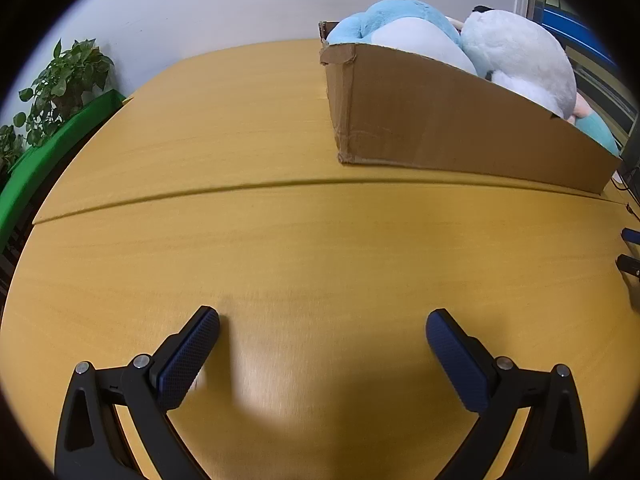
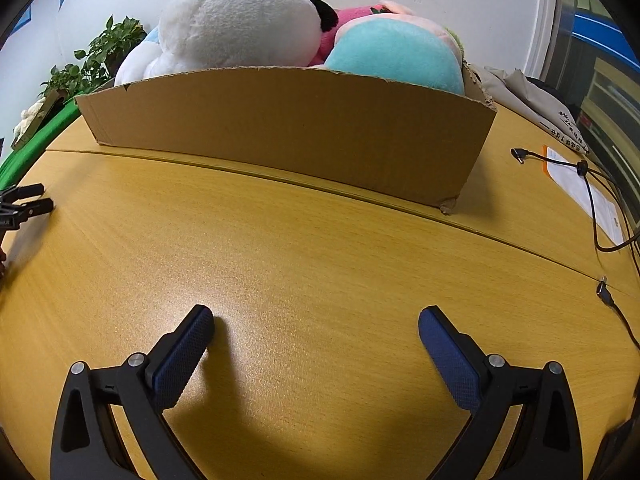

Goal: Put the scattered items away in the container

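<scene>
A shallow cardboard box (image 1: 440,128) stands on the wooden table, to the upper right in the left wrist view and straight ahead in the right wrist view (image 2: 288,128). It holds plush toys: a light blue one (image 1: 400,20), a white one (image 1: 516,52) (image 2: 240,20), a pink one (image 2: 352,14) and a turquoise one (image 2: 396,56). My left gripper (image 1: 322,334) is open and empty, low over the bare table. My right gripper (image 2: 316,330) is open and empty, low over the table in front of the box.
A potted plant (image 1: 64,80) and a green surface (image 1: 60,140) lie beyond the table's left edge. Black cables (image 2: 592,184), a paper sheet (image 2: 580,188) and grey cloth (image 2: 532,100) lie right of the box. The left gripper's tips (image 2: 28,200) show at the left edge.
</scene>
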`<state>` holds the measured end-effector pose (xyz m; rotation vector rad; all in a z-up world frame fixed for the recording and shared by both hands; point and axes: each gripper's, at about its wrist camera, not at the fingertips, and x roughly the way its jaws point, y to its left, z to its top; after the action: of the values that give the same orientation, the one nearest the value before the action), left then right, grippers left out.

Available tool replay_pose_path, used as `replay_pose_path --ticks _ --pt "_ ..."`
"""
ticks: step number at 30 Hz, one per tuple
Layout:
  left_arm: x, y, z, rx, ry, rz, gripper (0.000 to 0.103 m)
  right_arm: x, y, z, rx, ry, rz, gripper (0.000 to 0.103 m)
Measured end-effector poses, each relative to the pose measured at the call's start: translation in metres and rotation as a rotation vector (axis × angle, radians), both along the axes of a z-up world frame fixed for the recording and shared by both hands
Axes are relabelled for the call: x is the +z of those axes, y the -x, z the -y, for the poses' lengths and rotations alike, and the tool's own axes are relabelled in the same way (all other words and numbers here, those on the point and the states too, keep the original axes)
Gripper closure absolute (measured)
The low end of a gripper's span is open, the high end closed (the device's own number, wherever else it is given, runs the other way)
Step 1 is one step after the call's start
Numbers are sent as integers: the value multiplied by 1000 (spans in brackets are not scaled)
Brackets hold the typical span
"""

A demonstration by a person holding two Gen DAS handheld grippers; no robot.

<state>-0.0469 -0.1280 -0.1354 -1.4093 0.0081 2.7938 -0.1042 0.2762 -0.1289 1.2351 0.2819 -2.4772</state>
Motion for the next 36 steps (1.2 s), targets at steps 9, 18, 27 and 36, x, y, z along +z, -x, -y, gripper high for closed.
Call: replay_pose_path --ticks 9,18,27,36 --pt "-1 -3 -1 -89 2 1 0 1 7 4 76 -20 38 0" --pt "-2 0 10 -215 2 2 0 -1 -1 -2 97 -1 5 0" --pt "-3 6 54 -236 -2 5 0 0 -6 -46 93 0 7 0" --pt "-7 -3 55 -183 1 4 0 0 0 -65 32 -3 7 0"
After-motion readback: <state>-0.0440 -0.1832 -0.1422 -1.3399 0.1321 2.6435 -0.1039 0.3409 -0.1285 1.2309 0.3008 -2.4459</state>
